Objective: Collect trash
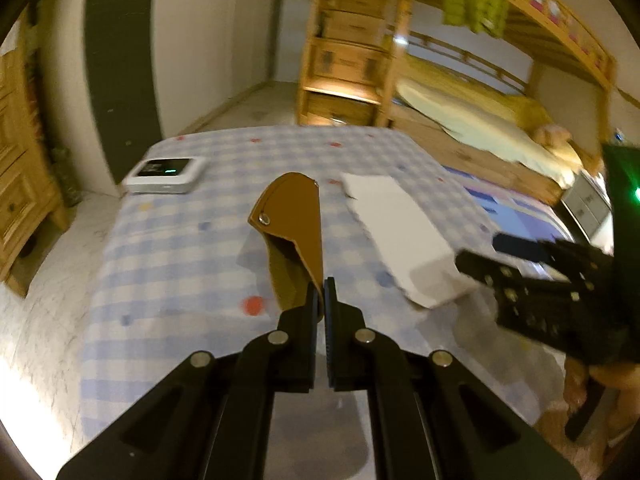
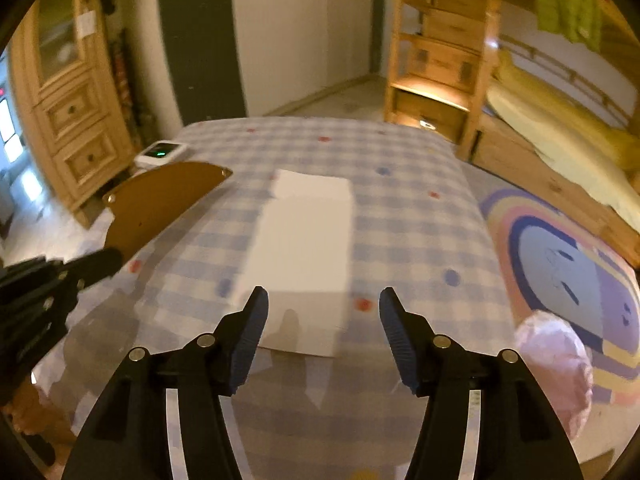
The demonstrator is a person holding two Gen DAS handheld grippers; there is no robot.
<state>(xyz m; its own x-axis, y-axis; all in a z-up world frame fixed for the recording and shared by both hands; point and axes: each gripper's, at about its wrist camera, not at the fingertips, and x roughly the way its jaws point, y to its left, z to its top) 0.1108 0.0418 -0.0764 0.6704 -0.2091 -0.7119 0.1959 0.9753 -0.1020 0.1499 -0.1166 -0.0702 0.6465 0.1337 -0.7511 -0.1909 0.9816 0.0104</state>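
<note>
My left gripper (image 1: 320, 290) is shut on a brown leather-like case (image 1: 294, 232) with a snap button and holds it up above the checked tablecloth (image 1: 180, 248). The case also shows in the right wrist view (image 2: 160, 204), at the left, with the left gripper (image 2: 100, 264) below it. A white sheet of paper (image 2: 304, 256) lies flat on the cloth. My right gripper (image 2: 324, 308) is open, its fingertips just above the near edge of the paper. In the left wrist view the paper (image 1: 400, 236) lies right of the case, with the right gripper (image 1: 480, 254) at its near corner.
A white device (image 1: 166, 176) with a green light sits at the table's far left corner. A pink plastic bag (image 2: 556, 364) hangs off the table's right side. A wooden bunk bed (image 2: 560, 120) and a colourful rug (image 2: 560, 264) lie to the right; a wooden cabinet (image 2: 68, 100) stands left.
</note>
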